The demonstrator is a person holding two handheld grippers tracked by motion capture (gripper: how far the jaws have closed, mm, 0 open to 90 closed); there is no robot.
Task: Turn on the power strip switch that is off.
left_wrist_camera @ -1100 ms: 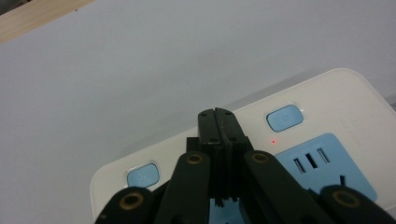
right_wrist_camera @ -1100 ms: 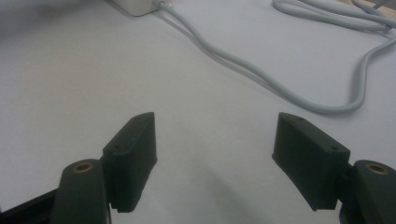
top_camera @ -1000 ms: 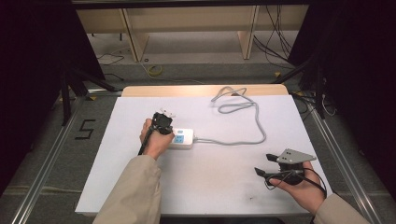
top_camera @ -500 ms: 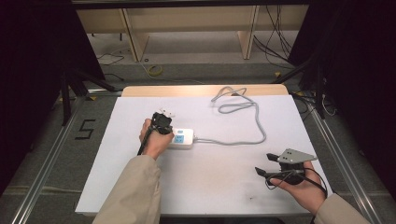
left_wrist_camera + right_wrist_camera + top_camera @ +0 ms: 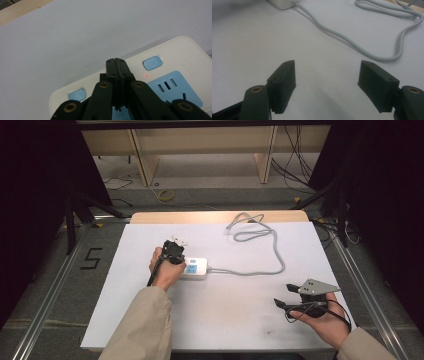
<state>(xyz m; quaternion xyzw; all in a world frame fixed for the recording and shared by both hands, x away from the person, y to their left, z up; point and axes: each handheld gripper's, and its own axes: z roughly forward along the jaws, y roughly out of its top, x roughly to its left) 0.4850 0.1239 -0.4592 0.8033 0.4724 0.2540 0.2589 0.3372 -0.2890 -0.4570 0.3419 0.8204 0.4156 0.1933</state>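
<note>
The left hand-held gripper [image 5: 116,65] has its two black jaws pressed tight together, with nothing between them. Its tip sits over the top of the white power strip [image 5: 175,53], between two small blue buttons, and I cannot tell if it is touching. A tiny red light [image 5: 147,75] glows just beside the tip, near one blue button [image 5: 152,62]. The other blue button [image 5: 77,94] is lower down. In the high view the left hand-held gripper [image 5: 173,251] is on the left end of the power strip [image 5: 196,268], which lies near the middle of the tabletop [image 5: 220,320].

The right hand-held gripper [image 5: 327,82] has its jaws wide apart and holds nothing. It rests near the right front corner of the tabletop, well apart from the power strip.

It looks like the tip is meant to push a button. The tip is thin and the button is small, so it could slide off and miss. A hard push on one end could also make the strip tip or scoot, since nothing else holds it down.

A grey cord [image 5: 272,247] runs from the strip to the right, then loops up to the back edge of the tabletop. The tabletop is covered in plain white. Behind it are wooden shelves [image 5: 200,145], loose wires on the floor, and dark curtains on both sides. A "5" [image 5: 91,258] is marked on the floor at the left.
</note>
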